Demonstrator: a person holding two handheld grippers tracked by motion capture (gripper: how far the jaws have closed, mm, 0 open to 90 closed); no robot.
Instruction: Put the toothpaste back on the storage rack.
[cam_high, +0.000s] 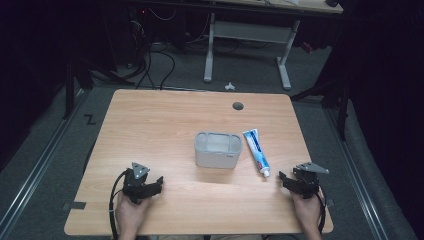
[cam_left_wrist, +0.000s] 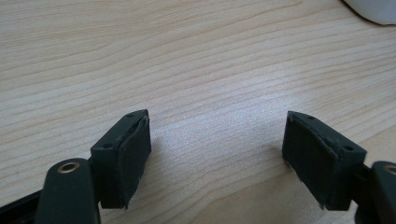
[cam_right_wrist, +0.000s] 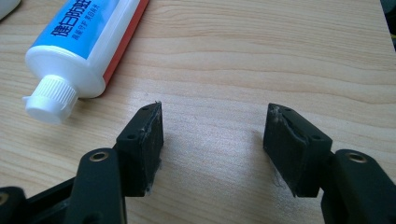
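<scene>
So the toothpaste tube (cam_high: 256, 151) is lying flat on the wooden table (cam_high: 150, 125), just to the right of the grey container (cam_high: 217, 149) that sits mid-table, close beside it but not touching as far as I can tell. Its long axis runs roughly front to back with a slight slant, white cap (cam_high: 265, 173) pointing toward the person's side. That cap end is near the right gripper (cam_high: 286, 179), which rests on the table with its jaws spread wide and nothing between them. In the right gripper view the tube (cam_right_wrist: 79, 42) sits up and to the left of the jaws, cap (cam_right_wrist: 49, 99) nearest the left one, so the jaws aren't lined up on it yet. The left gripper (cam_high: 156, 183) is well apart on the other side of the container, also spread open over bare wood (cam_left_wrist: 219, 135). My guess is the right hand is clearly the one to go for it, swinging left and forward to get across the tube's narrow width.
</scene>
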